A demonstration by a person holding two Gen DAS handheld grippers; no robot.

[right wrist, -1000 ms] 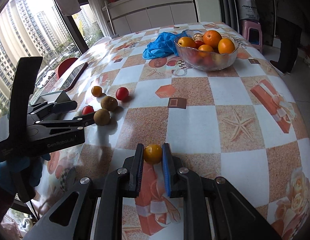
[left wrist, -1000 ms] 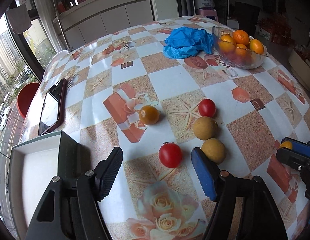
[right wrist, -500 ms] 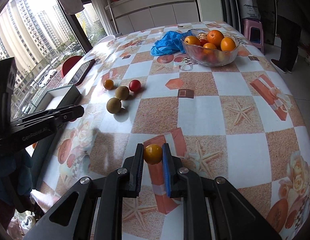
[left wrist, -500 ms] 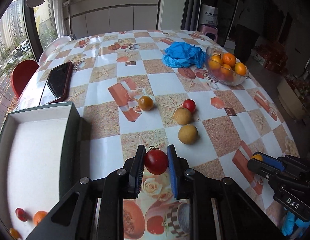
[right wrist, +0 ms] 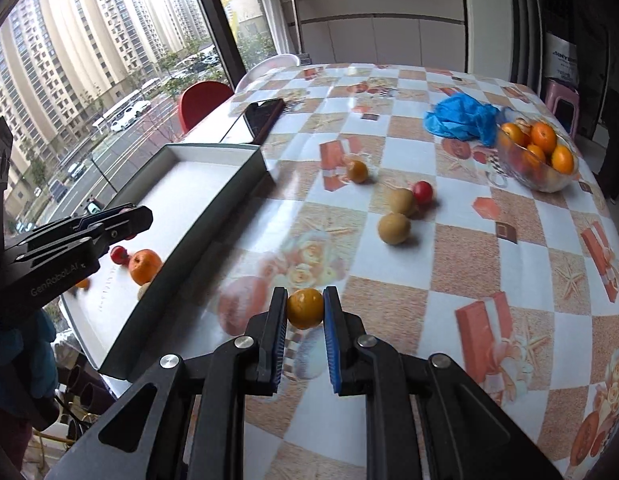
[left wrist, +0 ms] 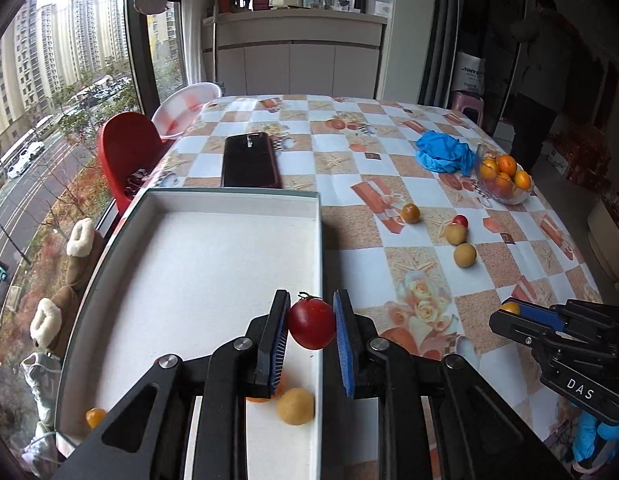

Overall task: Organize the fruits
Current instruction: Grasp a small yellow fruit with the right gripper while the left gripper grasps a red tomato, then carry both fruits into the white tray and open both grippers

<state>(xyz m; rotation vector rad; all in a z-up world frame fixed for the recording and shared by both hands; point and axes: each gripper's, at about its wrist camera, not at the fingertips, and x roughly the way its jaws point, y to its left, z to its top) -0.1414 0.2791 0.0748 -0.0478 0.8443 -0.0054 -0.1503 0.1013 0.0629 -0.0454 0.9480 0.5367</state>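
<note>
Left wrist view first: my left gripper (left wrist: 312,328) has its fingers clenched on a red tomato (left wrist: 312,327), carried above the right-hand wall of the white-lined tray (left wrist: 213,256). Below it, inside the tray near that wall, I see a tan round fruit (left wrist: 295,405), with an orange fruit partly hidden behind a finger and a small orange one (left wrist: 95,417) at the near left corner. Out on the checked tabletop (left wrist: 389,168) lie a small orange fruit (left wrist: 410,213), a second red tomato (left wrist: 460,221) and two tan fruits (left wrist: 464,255) close together. A glass bowl (left wrist: 509,198) of oranges stands at the far right, just beside a crumpled blue glove (left wrist: 443,152). A dark phone (left wrist: 250,160) lies just beyond the tray.

From the right wrist view, my right gripper (right wrist: 305,308) has its fingers clamped on a small yellow-orange fruit (right wrist: 304,308), held over the tabletop to the right of the tray and clear of its wall. The left gripper shows at the left edge above the tray, where a small tomato (right wrist: 118,254) and an orange (right wrist: 144,266) lie.
</note>
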